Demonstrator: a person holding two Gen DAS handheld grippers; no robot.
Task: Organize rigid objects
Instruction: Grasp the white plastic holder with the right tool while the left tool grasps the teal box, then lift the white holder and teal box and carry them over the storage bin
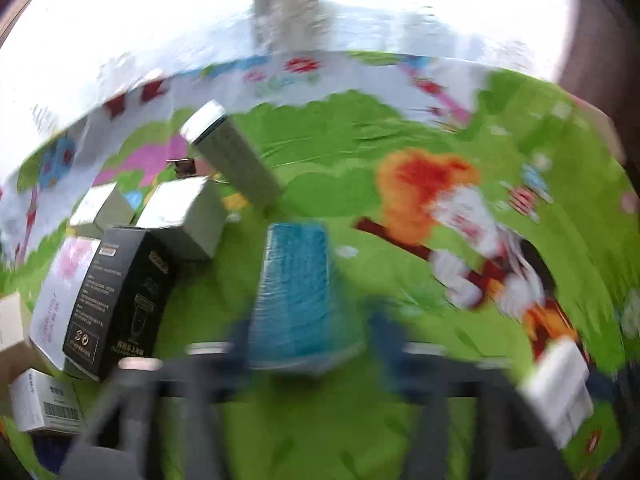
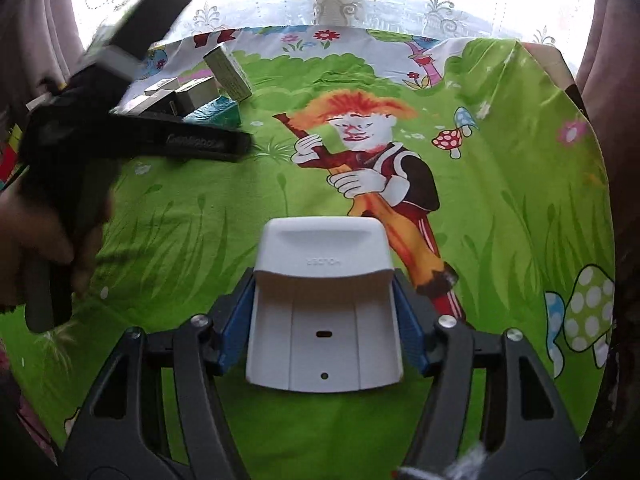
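Broadly, a cartoon-print green cloth (image 2: 192, 216) covers the whole surface, with the boxes (image 1: 120, 280) gathered at its far left corner (presumably the tidy pile). Nearer, the right gripper (image 2: 324, 316) pinches a white plastic holder (image 2: 324, 280) by its sides, blue pads pressed on. Smaller again, the left gripper (image 1: 308, 344) clamps a teal box (image 1: 296, 288), blurred, probably bound for that pile.

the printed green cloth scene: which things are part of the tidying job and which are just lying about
Job:
teal rectangular box, in the left tongs
white moulded plastic holder, in the right tongs
black printed carton and grey cardboard boxes, grouped together

Lying about:
printed green cloth
lace curtain
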